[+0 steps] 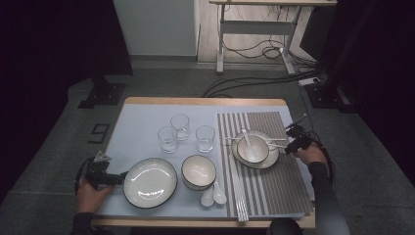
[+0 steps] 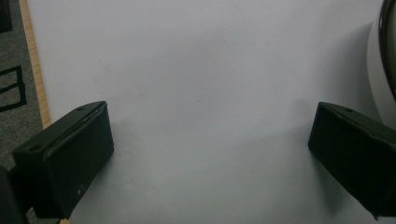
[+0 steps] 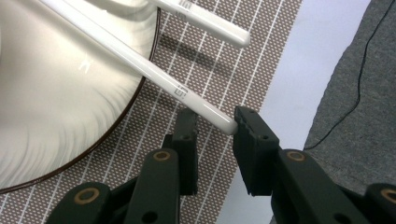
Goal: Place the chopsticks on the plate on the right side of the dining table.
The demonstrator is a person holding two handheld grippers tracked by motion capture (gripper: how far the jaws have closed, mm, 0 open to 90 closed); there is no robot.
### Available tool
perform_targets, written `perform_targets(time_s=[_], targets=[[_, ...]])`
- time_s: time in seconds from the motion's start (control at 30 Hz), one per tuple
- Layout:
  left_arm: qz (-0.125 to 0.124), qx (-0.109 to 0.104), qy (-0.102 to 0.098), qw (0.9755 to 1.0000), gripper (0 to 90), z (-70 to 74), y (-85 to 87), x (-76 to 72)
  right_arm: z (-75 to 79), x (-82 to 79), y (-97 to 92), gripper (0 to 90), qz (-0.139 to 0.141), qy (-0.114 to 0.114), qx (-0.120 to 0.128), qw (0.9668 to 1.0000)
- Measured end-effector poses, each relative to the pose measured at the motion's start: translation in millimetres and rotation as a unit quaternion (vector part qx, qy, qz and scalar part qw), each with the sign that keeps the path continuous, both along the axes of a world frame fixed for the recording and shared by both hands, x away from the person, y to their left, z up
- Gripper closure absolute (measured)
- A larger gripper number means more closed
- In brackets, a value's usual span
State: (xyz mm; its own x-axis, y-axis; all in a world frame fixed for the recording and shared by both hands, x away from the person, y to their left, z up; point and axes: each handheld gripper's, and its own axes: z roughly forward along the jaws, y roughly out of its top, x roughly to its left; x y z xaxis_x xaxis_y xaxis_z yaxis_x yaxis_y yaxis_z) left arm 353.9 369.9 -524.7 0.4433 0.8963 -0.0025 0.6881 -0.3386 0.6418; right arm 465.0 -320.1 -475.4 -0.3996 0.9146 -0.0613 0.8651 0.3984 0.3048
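On the striped placemat [image 1: 274, 191] stands a white plate [image 1: 274, 156] with a bowl [image 1: 253, 149] and a spoon [image 1: 246, 137] in it. Two white chopsticks [image 1: 276, 140] lie across that plate. My right gripper [image 1: 292, 140] sits just to their right. In the right gripper view the nearer chopstick [image 3: 140, 65] ends between the jaws of my right gripper [image 3: 212, 120], its tip against the right one, with a gap left beside it. My left gripper [image 1: 120, 177] rests open by the large plate [image 1: 149, 182]; its jaws [image 2: 210, 107] stand wide over bare mat.
Three glasses [image 1: 179, 126] stand mid-table. A second bowl [image 1: 198, 171], two spoons [image 1: 213, 195] and more chopsticks [image 1: 240, 196] lie toward the front. The table's left wooden edge [image 2: 35, 70] is close to the left gripper, and the large plate's rim [image 2: 387, 56] is at its right.
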Motion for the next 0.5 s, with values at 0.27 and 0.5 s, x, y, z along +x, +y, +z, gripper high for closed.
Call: perform_targets(time_s=[0.27,0.5], targets=[[0.000,0.000,0.000,1.0000,0.0,0.0,0.0,0.0,1.7,2.2,4.6,69.5,0.010,-0.008,0.001,0.9999],[0.000,0.000,0.000,1.0000,0.0,0.0,0.0,0.0,3.4,3.8,3.5,69.2,0.006,-0.014,-0.003,0.9999]])
